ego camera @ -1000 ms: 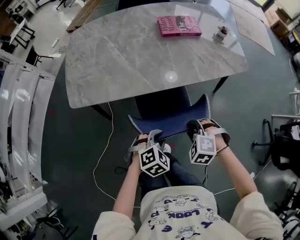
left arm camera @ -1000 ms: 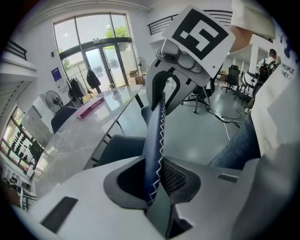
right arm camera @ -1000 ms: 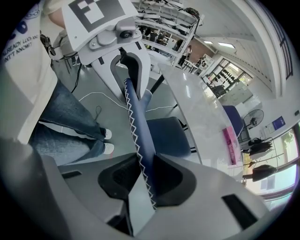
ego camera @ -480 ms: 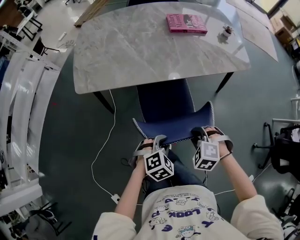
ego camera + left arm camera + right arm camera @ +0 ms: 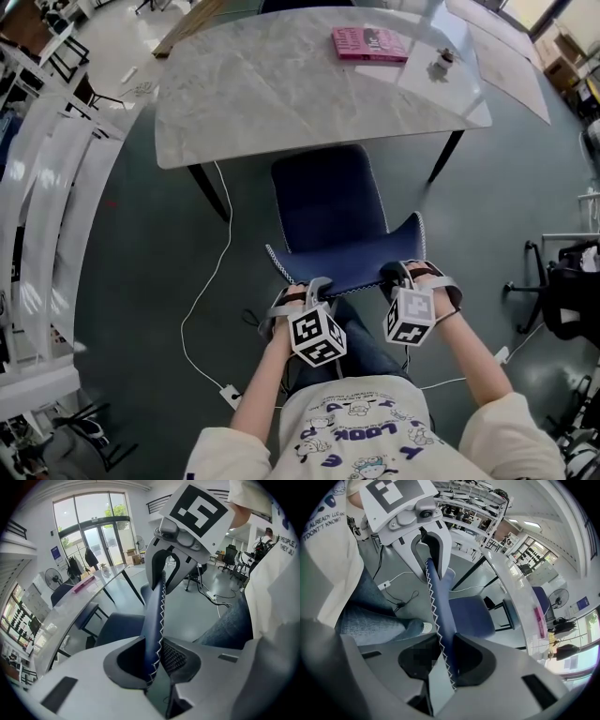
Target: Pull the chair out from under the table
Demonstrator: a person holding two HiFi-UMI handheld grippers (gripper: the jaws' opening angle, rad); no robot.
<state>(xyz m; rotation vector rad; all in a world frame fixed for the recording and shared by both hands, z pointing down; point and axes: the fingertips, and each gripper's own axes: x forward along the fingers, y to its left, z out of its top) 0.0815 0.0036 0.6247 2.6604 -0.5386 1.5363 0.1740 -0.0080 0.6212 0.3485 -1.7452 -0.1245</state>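
Pinching the chair back (image 5: 342, 258), left tongs (image 5: 305, 289) and right tongs (image 5: 398, 274) sit closed; table (image 5: 281, 94) hides seat front.

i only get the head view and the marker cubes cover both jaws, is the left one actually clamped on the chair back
Observer: Yes. In the left gripper view the left gripper has its jaws closed on the backrest, with the white zigzag stitching of its top edge running up between them.
Operator: and the right one
Observer: Same. In the right gripper view the right gripper has both jaws pressed against the backrest's stitched edge, with no gap on either side.
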